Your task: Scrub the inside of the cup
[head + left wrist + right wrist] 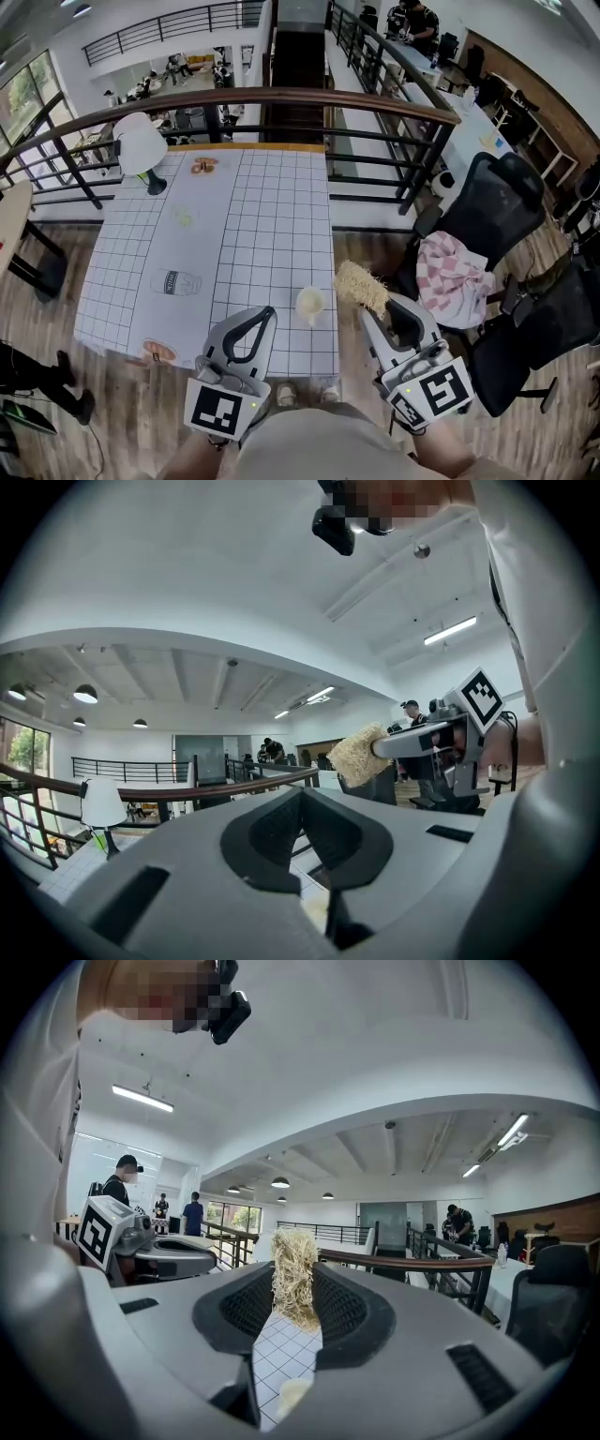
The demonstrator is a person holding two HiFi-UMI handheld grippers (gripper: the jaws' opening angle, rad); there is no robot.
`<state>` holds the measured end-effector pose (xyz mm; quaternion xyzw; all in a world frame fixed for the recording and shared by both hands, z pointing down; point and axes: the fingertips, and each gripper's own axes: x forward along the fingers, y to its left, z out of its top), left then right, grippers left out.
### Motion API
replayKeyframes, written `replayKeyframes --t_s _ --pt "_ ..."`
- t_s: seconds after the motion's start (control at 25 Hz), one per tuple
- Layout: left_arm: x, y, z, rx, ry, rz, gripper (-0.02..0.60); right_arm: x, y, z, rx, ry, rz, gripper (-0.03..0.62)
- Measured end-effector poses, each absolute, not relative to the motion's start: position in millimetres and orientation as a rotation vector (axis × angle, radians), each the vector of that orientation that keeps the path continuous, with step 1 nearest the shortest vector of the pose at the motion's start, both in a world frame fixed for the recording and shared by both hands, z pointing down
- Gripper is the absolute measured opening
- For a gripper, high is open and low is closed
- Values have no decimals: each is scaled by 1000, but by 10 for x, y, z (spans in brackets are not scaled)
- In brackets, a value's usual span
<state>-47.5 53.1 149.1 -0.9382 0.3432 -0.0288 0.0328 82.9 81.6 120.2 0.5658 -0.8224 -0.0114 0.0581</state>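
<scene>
Gridded table point(272, 216) | cup point(309, 305) | left hand-held gripper point(266, 313) closed, empty | right hand-held gripper point(378, 311) clamps scrubber point(361, 286) | both pointing forward

The table point(272, 216) has a smooth, matt sheet on top. The cup point(310, 305) on it looks like pale plastic, maybe. Beside the table, the loofah scrubber point(362, 286) is rough and stringy.

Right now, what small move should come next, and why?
Probably open the left gripper and bring it to the cup: its jaws are shut on nothing, the cup stands unheld, and the right gripper holds the scrubber, ready to go in.
</scene>
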Motion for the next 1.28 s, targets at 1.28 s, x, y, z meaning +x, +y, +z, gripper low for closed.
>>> replayKeyframes --t_s 1.28 --pt "427 216 3646 -2896 989 -890 120 1150 124 2581 1471 -2485 326 112"
